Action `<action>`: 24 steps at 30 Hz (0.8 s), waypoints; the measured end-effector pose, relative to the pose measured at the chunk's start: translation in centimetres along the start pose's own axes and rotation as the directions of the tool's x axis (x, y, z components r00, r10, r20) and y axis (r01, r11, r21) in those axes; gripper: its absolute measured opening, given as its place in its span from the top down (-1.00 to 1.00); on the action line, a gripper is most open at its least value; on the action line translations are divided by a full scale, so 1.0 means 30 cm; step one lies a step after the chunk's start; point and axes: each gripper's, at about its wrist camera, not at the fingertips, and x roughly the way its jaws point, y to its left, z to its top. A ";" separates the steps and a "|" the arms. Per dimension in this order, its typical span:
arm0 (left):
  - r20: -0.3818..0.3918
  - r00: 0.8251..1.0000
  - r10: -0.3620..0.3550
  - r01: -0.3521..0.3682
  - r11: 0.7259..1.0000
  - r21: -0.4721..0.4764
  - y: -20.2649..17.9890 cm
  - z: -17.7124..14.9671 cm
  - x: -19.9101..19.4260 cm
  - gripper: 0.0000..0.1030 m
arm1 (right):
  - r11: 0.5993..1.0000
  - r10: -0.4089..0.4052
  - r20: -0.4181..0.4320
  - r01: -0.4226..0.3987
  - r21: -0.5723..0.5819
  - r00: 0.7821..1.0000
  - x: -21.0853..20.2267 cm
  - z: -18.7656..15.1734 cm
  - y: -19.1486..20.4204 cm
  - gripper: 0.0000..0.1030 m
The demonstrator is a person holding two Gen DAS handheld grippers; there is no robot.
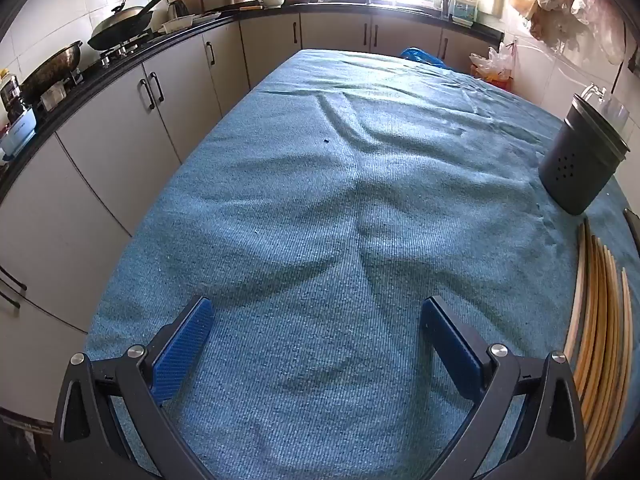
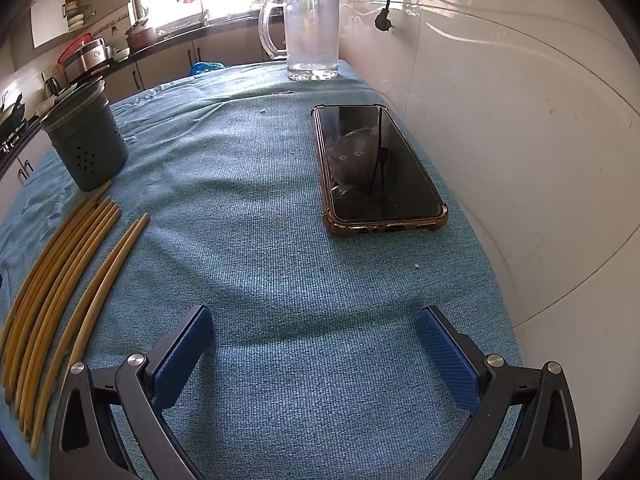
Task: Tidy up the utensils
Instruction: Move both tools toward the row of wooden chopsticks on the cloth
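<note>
We hold both tools above the wrinkled blue woven cloth (image 2: 304, 288) that covers the table, tilted down toward it; the left gripper (image 1: 316, 320) and the right gripper (image 2: 316, 326) each stand released, blue pads spread wide, nothing between them; we judge that sorting has not begun.

The pale bamboo chopsticks (image 2: 60, 280) lie flat in a loose side-by-side row at the lower left of the right wrist view, and along the right edge of the left wrist view; their long axes run from the bottom of the frame up toward the dark grey perforated cylindrical holder (image 2: 86, 142), narrower tips nearest it, one end seeming to touch its base; so laid, we think each offers an easy crosswise pinch.

The holder stands upright, open mouth up, ready to receive them; a black smartphone in an amber case (image 2: 378, 168) and a clear glass mug (image 2: 310, 32) sit well apart, at centre right and upper centre.
</note>
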 end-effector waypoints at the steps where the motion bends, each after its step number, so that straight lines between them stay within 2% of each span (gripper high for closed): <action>1: 0.000 1.000 0.000 0.000 1.000 0.000 0.003 -0.004 -0.002 -1.00 | 1.000 -0.004 -0.003 0.004 -0.008 1.000 -0.002 -0.001 0.003 -1.00; 2: -0.040 0.999 0.028 -0.027 0.999 0.021 -0.003 0.001 0.002 -1.00 | 1.000 -0.003 -0.009 0.003 -0.010 1.000 -0.002 -0.001 0.006 -1.00; 4: -0.041 0.999 0.025 -0.024 1.000 0.018 -0.001 0.000 -0.002 -1.00 | 1.000 -0.003 -0.014 0.002 -0.014 1.000 -0.006 -0.003 0.018 -1.00; 7: -0.027 1.000 0.008 -0.009 0.999 -0.051 0.035 -0.018 -0.048 -0.99 | 1.000 0.002 -0.016 -0.002 -0.017 1.000 -0.014 -0.006 0.006 -1.00; 10: 0.023 0.999 -0.038 0.040 0.993 -0.113 0.014 -0.045 -0.129 -0.99 | 1.000 0.000 -0.020 -0.001 -0.008 1.000 -0.021 -0.014 0.015 -1.00; 15: 0.162 0.987 0.011 0.003 0.996 -0.085 -0.017 -0.046 -0.298 -0.99 | 0.999 0.000 -0.025 0.001 0.040 1.000 -0.071 -0.069 0.016 -0.99; 20: 0.268 0.963 0.021 0.004 0.996 -0.091 -0.021 -0.062 -0.453 -0.99 | 0.995 0.033 0.076 -0.040 0.097 0.997 -0.234 -0.148 0.008 -0.96; 24: 0.316 0.949 0.018 0.010 0.996 -0.087 -0.014 -0.093 -0.531 -0.99 | 0.991 0.033 0.193 -0.057 0.122 0.981 -0.381 -0.172 0.036 -0.96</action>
